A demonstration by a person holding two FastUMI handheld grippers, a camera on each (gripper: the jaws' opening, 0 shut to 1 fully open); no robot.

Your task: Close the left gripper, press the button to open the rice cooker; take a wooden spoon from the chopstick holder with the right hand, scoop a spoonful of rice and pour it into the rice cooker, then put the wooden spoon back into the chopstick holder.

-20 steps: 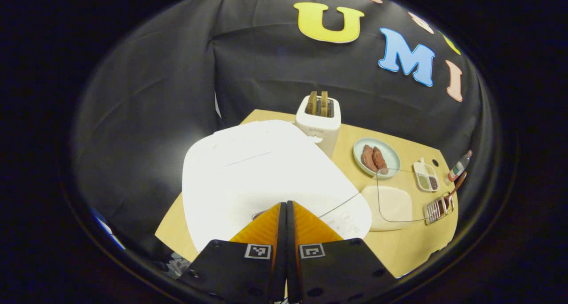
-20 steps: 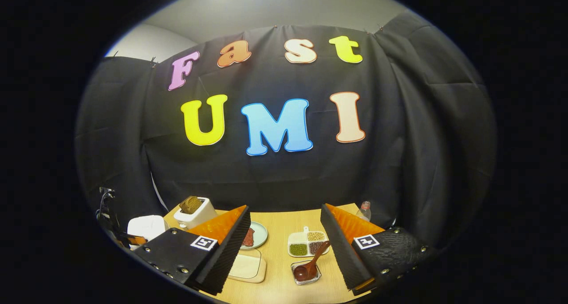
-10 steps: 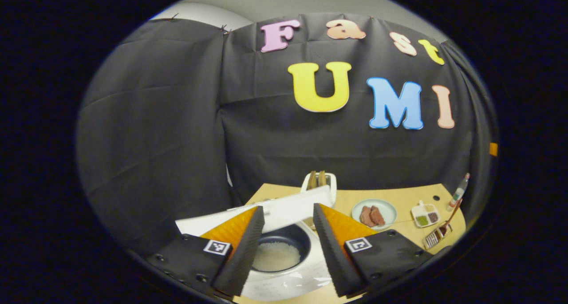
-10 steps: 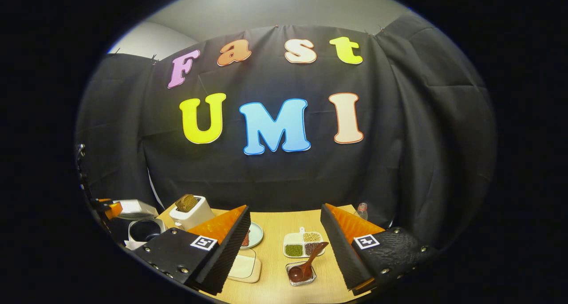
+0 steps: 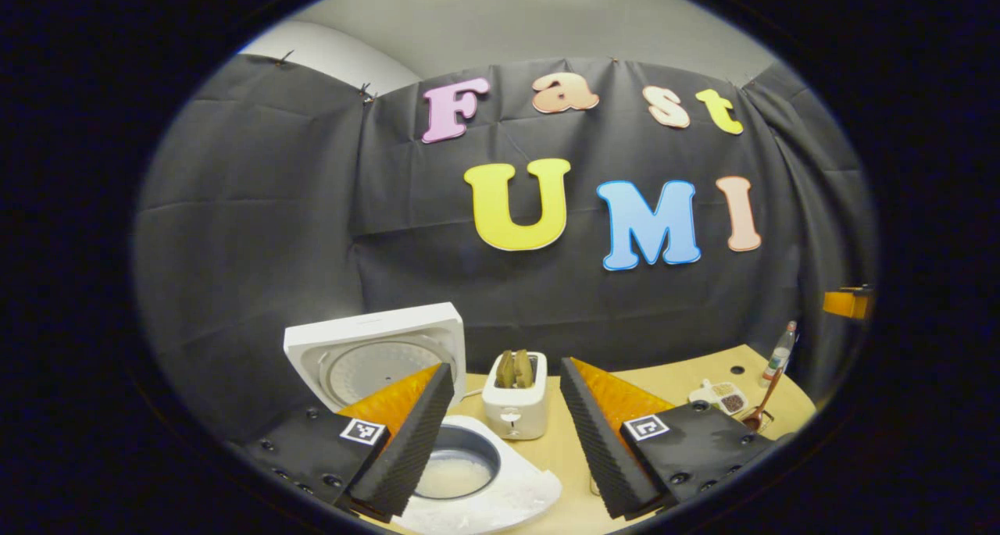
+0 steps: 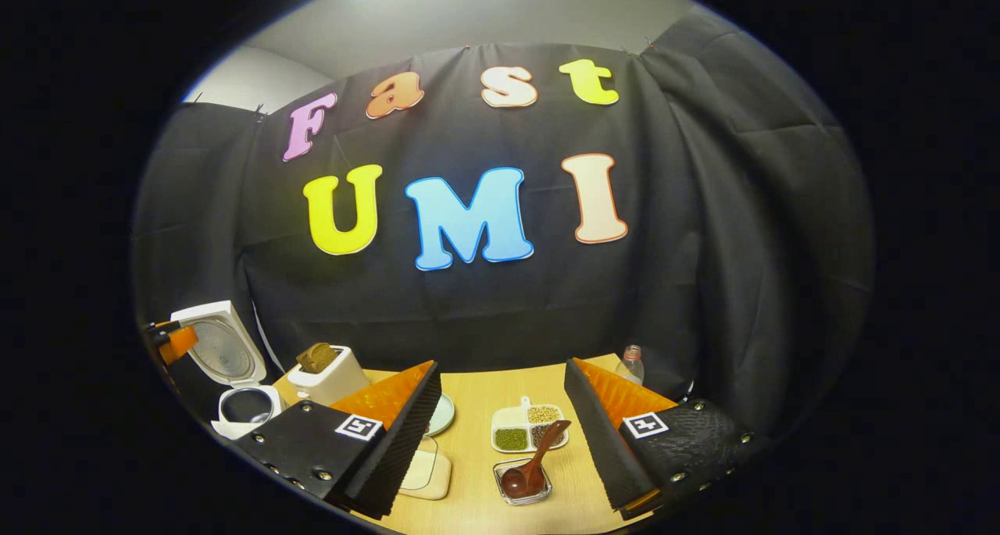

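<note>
Lid (image 5: pixel 375 347) of the rice cooker (image 5: pixel 484 484) now stands fully up at my left gripper's (image 5: pixel 500 433) eleven o'clock, both grippers released, so I send the right gripper (image 6: pixel 500 433) to the wooden spoon (image 6: pixel 535 461) at its twelve.

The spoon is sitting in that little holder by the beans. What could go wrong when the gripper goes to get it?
The spoon leans loosely in a small clear holder, so a sideways nudge from the open right gripper might tip the holder over. The divided dish of grains sits right behind it, so reaching too far could knock it. Later, the cooker stands far off past the toaster, so rice could spill on the way.
</note>
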